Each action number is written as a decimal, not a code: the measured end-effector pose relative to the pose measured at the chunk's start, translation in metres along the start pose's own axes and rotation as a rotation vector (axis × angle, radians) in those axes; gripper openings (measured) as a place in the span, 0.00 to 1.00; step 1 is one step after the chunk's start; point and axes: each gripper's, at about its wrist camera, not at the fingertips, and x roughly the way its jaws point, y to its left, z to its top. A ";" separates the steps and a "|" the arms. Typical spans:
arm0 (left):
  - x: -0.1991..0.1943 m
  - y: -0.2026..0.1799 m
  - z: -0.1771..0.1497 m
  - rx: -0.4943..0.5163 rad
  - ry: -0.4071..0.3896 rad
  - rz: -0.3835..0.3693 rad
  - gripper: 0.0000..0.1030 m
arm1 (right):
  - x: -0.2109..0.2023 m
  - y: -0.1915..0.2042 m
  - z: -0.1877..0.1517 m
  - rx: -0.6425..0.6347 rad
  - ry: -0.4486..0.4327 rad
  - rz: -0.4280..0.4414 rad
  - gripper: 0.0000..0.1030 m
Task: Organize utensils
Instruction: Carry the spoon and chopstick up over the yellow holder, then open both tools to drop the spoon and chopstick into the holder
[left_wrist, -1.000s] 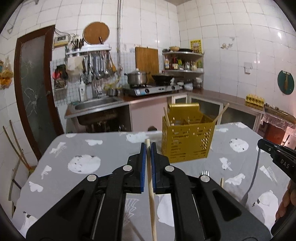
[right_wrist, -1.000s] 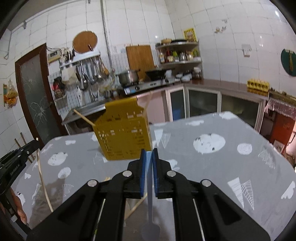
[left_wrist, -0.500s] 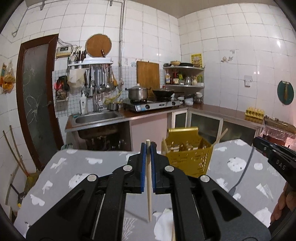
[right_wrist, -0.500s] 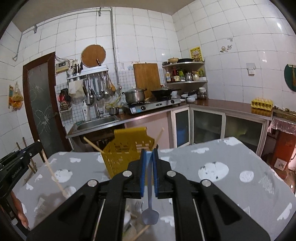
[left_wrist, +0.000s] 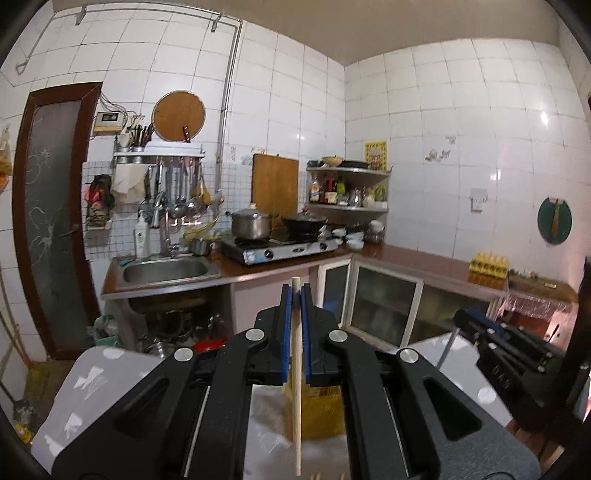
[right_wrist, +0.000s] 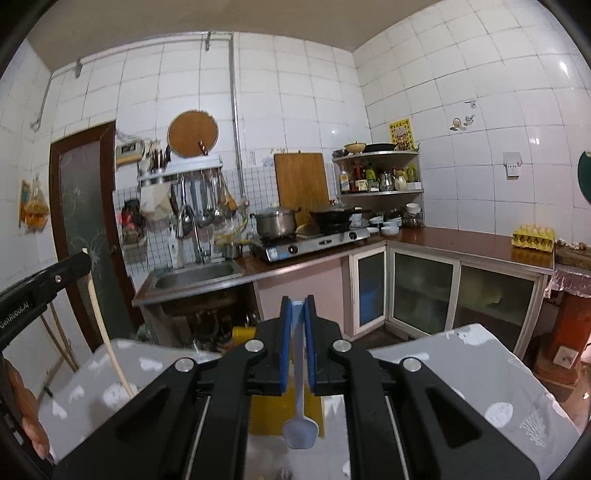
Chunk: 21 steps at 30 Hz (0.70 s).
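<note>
Gripper bodies: black, with blue pads (left_wrist: 303, 314). Chopstick (left_wrist: 296, 387): pale wood. Spoon (right_wrist: 300, 430): light blue. Basket (left_wrist: 319, 413): yellow. Tablecloth (right_wrist: 480, 373): grey with white blotches. Wall tiles (left_wrist: 443, 110): glossy white. Door frame (left_wrist: 22, 206): dark brown. Cutting board (right_wrist: 301, 181): brown wood.

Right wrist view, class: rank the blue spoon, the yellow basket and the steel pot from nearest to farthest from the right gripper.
1. Blue spoon: clamped in the right gripper, bowl hanging down.
2. Yellow basket: on the table, just behind and below the spoon.
3. Steel pot: on the stove, across the room.
</note>
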 end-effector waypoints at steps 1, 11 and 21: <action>0.005 -0.003 0.007 -0.001 -0.012 -0.003 0.03 | 0.004 -0.001 0.006 0.012 -0.006 0.004 0.07; 0.059 -0.027 0.041 -0.005 -0.104 -0.007 0.03 | 0.062 0.000 0.034 0.016 -0.049 0.011 0.07; 0.140 -0.018 -0.016 0.015 -0.019 0.034 0.03 | 0.127 -0.012 -0.010 0.007 0.033 0.017 0.07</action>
